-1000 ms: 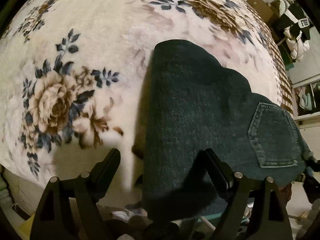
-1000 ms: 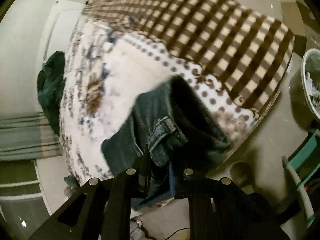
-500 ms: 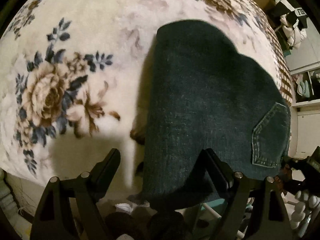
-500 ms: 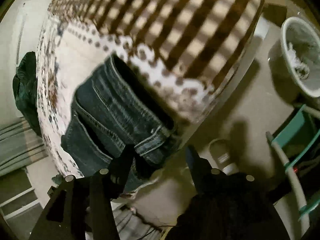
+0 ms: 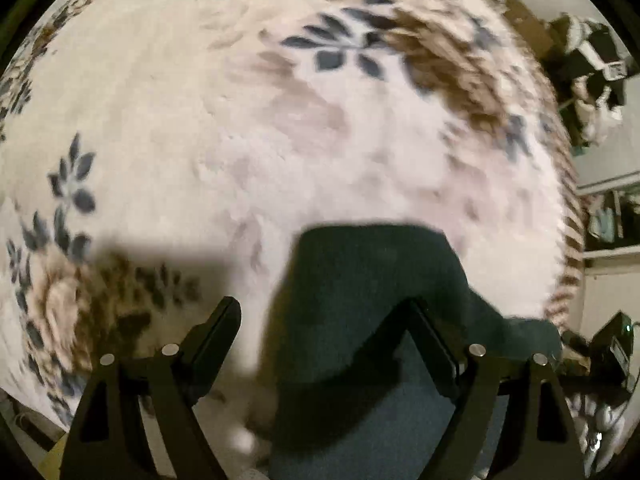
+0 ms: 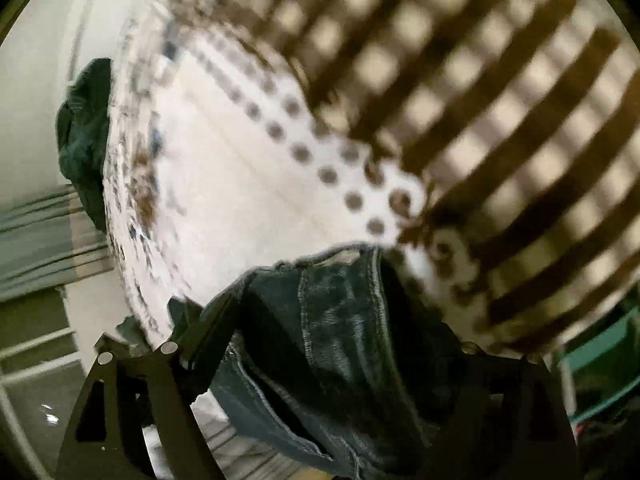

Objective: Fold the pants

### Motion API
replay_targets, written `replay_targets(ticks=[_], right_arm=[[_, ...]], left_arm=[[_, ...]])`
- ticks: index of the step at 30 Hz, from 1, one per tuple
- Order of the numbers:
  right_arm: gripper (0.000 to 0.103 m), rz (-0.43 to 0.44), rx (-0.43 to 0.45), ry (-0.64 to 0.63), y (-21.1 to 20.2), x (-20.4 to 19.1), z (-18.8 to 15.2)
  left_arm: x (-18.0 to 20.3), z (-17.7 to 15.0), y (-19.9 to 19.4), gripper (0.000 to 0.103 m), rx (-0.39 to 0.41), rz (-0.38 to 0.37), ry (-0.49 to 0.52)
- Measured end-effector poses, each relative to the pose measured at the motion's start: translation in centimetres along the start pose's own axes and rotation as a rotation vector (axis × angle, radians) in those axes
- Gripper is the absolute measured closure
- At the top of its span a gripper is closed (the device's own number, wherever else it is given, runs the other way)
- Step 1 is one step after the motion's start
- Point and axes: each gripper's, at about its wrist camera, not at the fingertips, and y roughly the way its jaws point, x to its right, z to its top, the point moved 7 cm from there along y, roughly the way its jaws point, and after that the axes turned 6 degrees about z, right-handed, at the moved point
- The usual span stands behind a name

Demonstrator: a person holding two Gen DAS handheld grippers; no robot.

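Dark blue jeans (image 5: 360,300) lie on a white floral blanket (image 5: 280,140) at the bottom of the blurred left wrist view. My left gripper (image 5: 324,320) is open, its fingers (image 5: 432,344) spread over the folded denim's near edge. In the right wrist view the jeans' seamed, stitched end (image 6: 340,340) fills the space between the fingers (image 6: 208,332) of my open right gripper (image 6: 340,320), at the bed's edge. The right finger is hidden against dark fabric.
A brown-and-cream checked blanket (image 6: 480,100) covers the bed beyond a dotted border. A dark green garment (image 6: 84,136) lies at the bed's far side. Shelves and clutter (image 5: 592,80) stand to the right of the bed. A teal object (image 6: 600,344) is at the right.
My right gripper, shut on the jeans' waistband a second ago, has opened wide. My left gripper has pulled back toward the bed edge, so less denim shows.
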Motion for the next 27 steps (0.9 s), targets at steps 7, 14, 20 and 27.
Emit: replay_targets(ticks=[7,14,20,27], right_arm=[[0.094,-0.114,0.135,-0.125,-2.4,-1.9,-0.1],[0.086,-0.239,0.089,-0.181,-0.3,-2.3,0.5],[0.044,-0.245,0.085,-0.249,-1.4,-5.7,-1.2],[0.044,-0.277,0.075,-0.227,-1.1,-4.6,-1.0]], left_arm=[[-2.6,-0.9,0.9,0.005,0.003,0.014,0.007],[-4.6,-1.3,-2.5,0.006,0.004,-0.045,-0.039],[-0.8,1.0,-0.6,0.007,-0.035,-0.081,0.051],[-0.5,2.4,0.2,0.074,0.030,-0.046,0.070]])
